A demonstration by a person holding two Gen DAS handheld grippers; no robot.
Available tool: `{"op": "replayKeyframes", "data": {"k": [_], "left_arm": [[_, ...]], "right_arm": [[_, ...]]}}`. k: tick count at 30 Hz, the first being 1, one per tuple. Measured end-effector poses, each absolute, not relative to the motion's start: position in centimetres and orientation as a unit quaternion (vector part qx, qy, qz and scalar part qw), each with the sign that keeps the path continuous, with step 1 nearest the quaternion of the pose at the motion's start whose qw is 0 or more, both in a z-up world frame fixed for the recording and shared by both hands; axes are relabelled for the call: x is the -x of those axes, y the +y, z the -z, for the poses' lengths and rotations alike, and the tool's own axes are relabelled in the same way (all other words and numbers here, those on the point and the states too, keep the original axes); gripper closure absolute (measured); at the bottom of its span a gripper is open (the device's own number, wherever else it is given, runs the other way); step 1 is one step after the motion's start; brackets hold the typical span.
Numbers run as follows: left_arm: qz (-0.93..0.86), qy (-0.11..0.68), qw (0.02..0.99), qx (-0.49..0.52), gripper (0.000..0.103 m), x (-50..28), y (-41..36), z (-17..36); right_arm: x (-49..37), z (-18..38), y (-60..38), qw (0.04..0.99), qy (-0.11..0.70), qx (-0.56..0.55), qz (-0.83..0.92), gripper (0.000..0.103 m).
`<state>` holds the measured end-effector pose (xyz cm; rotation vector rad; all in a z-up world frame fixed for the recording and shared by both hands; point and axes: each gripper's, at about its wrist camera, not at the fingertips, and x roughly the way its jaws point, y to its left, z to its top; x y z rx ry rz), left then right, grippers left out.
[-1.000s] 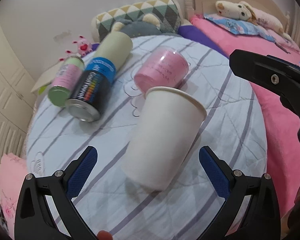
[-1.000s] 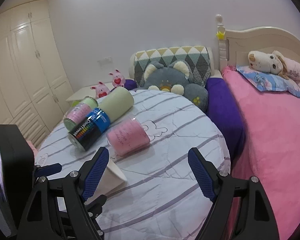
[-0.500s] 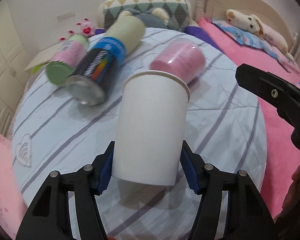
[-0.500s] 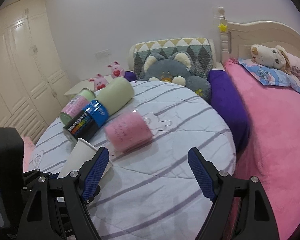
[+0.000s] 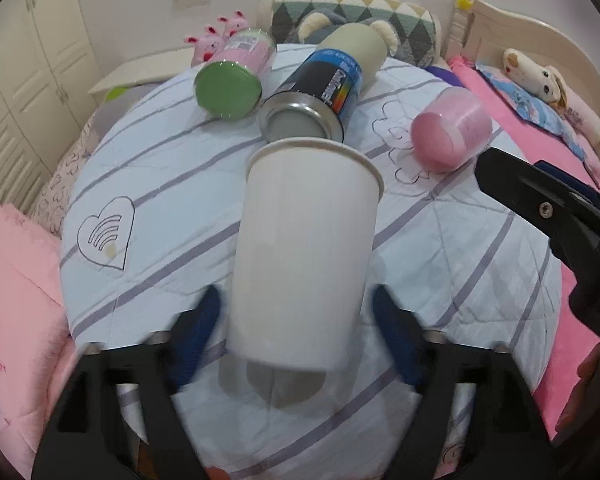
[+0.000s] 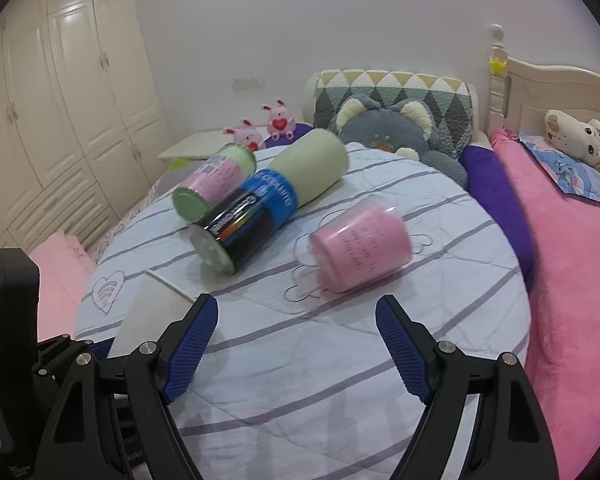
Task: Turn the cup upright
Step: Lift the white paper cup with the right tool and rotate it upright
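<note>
A white paper cup (image 5: 304, 256) stands upright on the round striped cushion (image 5: 172, 184), rim up, in the left wrist view. My left gripper (image 5: 296, 332) is open, its blurred blue pads (image 5: 198, 326) a little apart from the cup's sides near its base. The cup's edge also shows in the right wrist view (image 6: 152, 312) at the lower left. My right gripper (image 6: 296, 344) is open and empty above the cushion, to the right of the cup, and shows as a black arm (image 5: 548, 216) in the left wrist view.
A pink cup (image 6: 360, 248) lies on its side right of centre. A dark spray can (image 6: 240, 220), a pale green cylinder (image 6: 312, 164) and a pink-labelled can with green lid (image 6: 208, 184) lie at the back left. A pink bed (image 6: 572, 260) is to the right.
My left gripper, shut on the white cup half a second ago, has opened and the cup stands free. The view has swung left. The right gripper has risen slightly.
</note>
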<state>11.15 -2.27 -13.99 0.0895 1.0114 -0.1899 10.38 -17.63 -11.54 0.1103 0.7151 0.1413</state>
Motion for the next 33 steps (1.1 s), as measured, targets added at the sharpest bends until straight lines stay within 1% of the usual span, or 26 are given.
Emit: {"op": "replayKeyframes", "data": {"k": [5,6,15,21,27,33], "left_arm": [[0.108,0.466,0.877,-0.04,0.01,-9.8,-1.1,12.4],[0.114,0.464,0.878,-0.04,0.008,-9.5,-0.7,12.1],[0.093,0.431,0.896,-0.052,0.007,-8.4,2.7,10.0],[0.084,0.431,0.898,-0.038,0.007,-8.8,5.1,10.2],[0.109,0.447,0.887,-0.025,0.007,-9.5,5.6,11.1],[0.122,0.456,0.881,-0.019,0.007,-10.2,5.5,11.7]], "right_arm": [[-10.3,11.5,-16.5,0.925,0.364,-0.082,-0.08,0.02],[-10.2,11.4,-16.3,0.923,0.366,-0.087,-0.08,0.02],[-10.4,11.6,-13.6,0.897,0.396,-0.15,-0.124,0.02],[-11.8,13.0,-12.1,0.87,0.43,-0.193,-0.146,0.02],[-13.9,14.7,-11.9,0.837,0.467,-0.238,-0.157,0.02],[-15.8,16.6,-11.7,0.808,0.485,-0.277,-0.187,0.02]]}}
